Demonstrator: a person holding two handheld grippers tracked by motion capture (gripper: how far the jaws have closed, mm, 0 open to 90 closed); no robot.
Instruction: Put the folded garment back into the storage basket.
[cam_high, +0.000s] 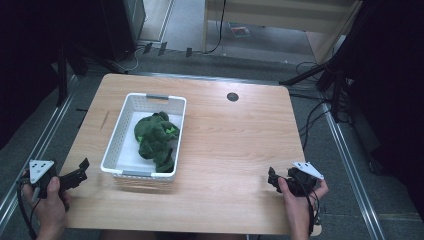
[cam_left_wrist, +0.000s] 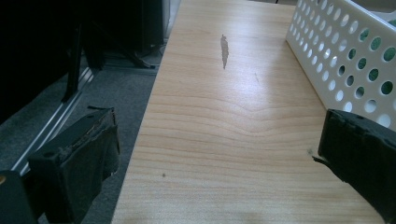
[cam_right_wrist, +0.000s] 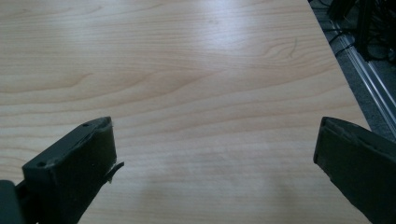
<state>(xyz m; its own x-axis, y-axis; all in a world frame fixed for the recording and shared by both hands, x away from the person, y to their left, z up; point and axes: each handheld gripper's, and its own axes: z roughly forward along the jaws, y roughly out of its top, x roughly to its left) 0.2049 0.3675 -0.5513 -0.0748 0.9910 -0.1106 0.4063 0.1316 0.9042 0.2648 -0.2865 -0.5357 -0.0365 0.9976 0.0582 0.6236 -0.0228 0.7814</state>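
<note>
Pale wood grain covers the surface (cam_high: 230, 135), which has a small dark round hole (cam_high: 232, 97) near its far edge. A white perforated basket (cam_high: 113, 137) sits on the left half, its long sides running near to far, with grey handles at both short ends. Inside it lies a crumpled green cloth or soft item (cam_high: 156, 140), bunched toward the right and near part of the basket; what exactly it is cannot be told.

The left gripper (cam_high: 80, 171) is held in the person's left hand (cam_high: 49, 200) at the near left corner, just left of the basket and apart from it. In the left gripper view its jaws stand wide apart and released, nothing between them, one over the surface's left edge and the other close beside the basket's holed wall (cam_left_wrist: 345, 70). A dark streak (cam_left_wrist: 224, 50) marks the wood farther on.

The right gripper (cam_high: 273, 178) is in the right hand (cam_high: 296, 200) at the near right of the surface, well apart from the basket. In the right gripper view its jaws are also spread and released over bare wood (cam_right_wrist: 196, 93), grasping nothing.

Grey floor (cam_high: 330, 200) and cables (cam_high: 312, 117) lie to the right of the surface.
</note>
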